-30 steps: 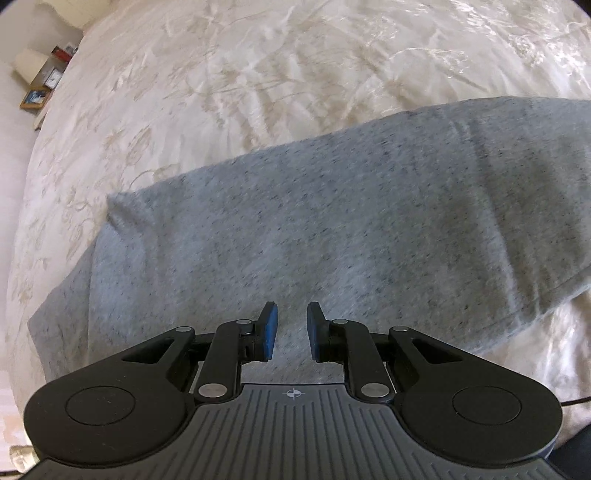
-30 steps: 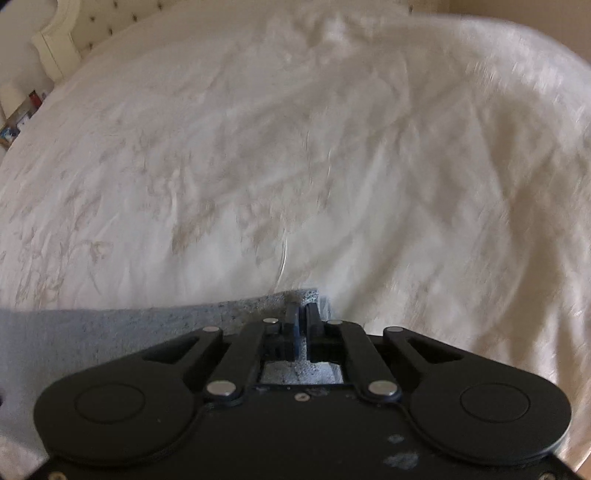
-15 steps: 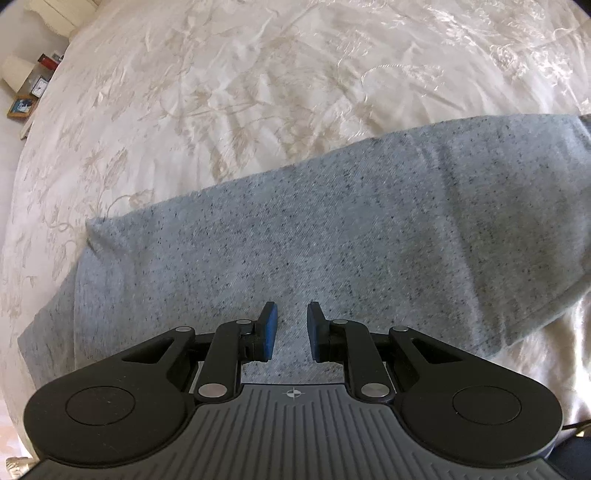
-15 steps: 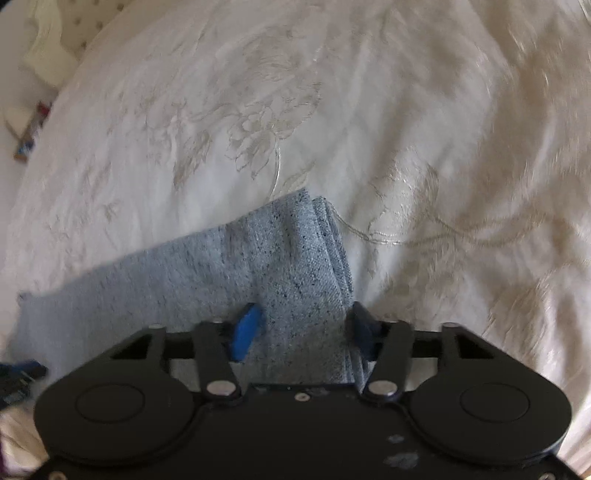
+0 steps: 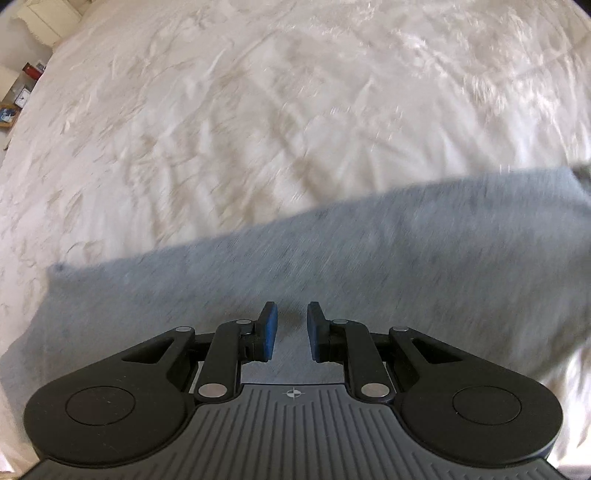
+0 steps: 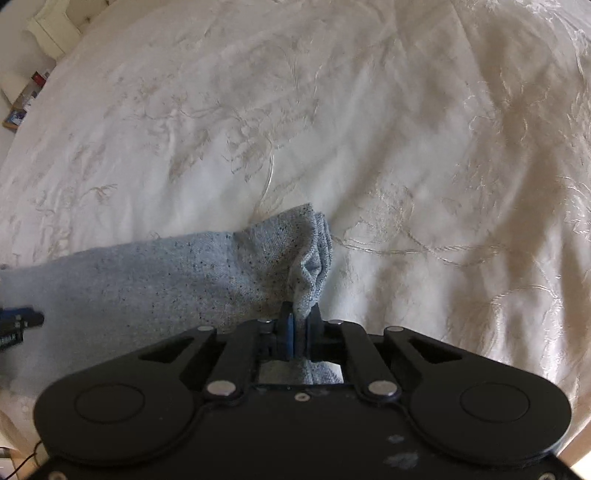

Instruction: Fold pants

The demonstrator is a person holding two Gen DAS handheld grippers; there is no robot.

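Observation:
Grey speckled pants (image 5: pixel 332 266) lie in a long band across the cream bedspread (image 5: pixel 258 110). My left gripper (image 5: pixel 292 326) is open, its blue pads a small gap apart, hovering over the near edge of the pants with nothing between them. In the right wrist view the pants (image 6: pixel 147 280) end in a ribbed cuff (image 6: pixel 310 258). My right gripper (image 6: pixel 300 330) is shut on that cuff, which bunches up just ahead of the pads. The left gripper's tip shows at the left edge of the right wrist view (image 6: pixel 18 319).
The embroidered bedspread (image 6: pixel 406 147) spreads wide beyond the pants. A bedside shelf with small items (image 5: pixel 18 96) stands off the bed's far left corner, next to a white headboard (image 6: pixel 51 29).
My right gripper has closed on the pants cuff after standing wide open around it half a second ago. My left gripper has shifted over the pants and stayed open; its view is now motion-blurred.

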